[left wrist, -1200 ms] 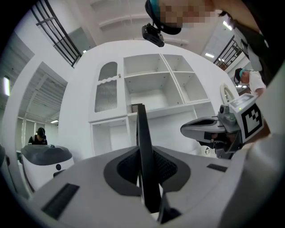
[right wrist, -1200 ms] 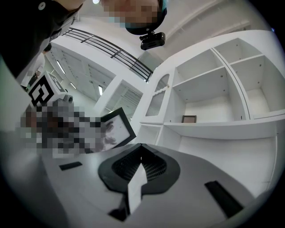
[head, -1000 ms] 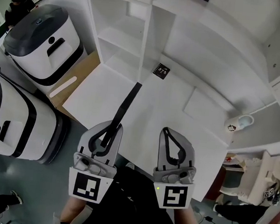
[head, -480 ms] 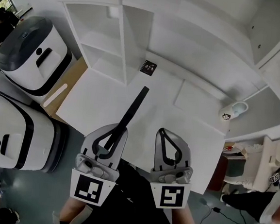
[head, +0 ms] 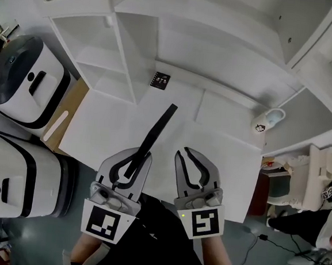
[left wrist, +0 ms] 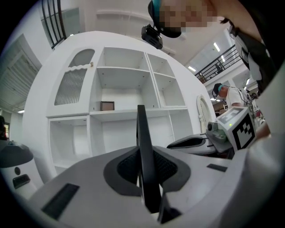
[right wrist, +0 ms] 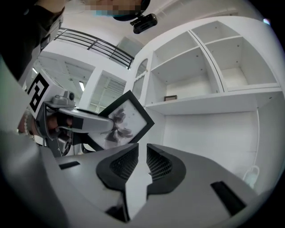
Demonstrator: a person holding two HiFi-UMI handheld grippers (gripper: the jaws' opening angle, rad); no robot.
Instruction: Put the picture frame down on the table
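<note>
Left gripper (head: 136,155) holds frame (head: 154,135) over the worktop's (head: 227,163) front edge; right gripper (head: 187,154) is empty.
Left jaws pinch the frame's near edge, so it stands on edge, reaching toward the worktop's middle with its picture face toward the right gripper. It looks not yet set down. Right jaws have just been opening and show a narrow gap with nothing between. They sit beside the frame, probably leaving the left to lay it down alone.

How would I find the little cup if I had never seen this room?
Look at the big white table in front of the white shelves. At its far right edge stands the little cup, alone. It is white, pale blue inside, with a dark drawing on its side, unlike the flat black card.
</note>
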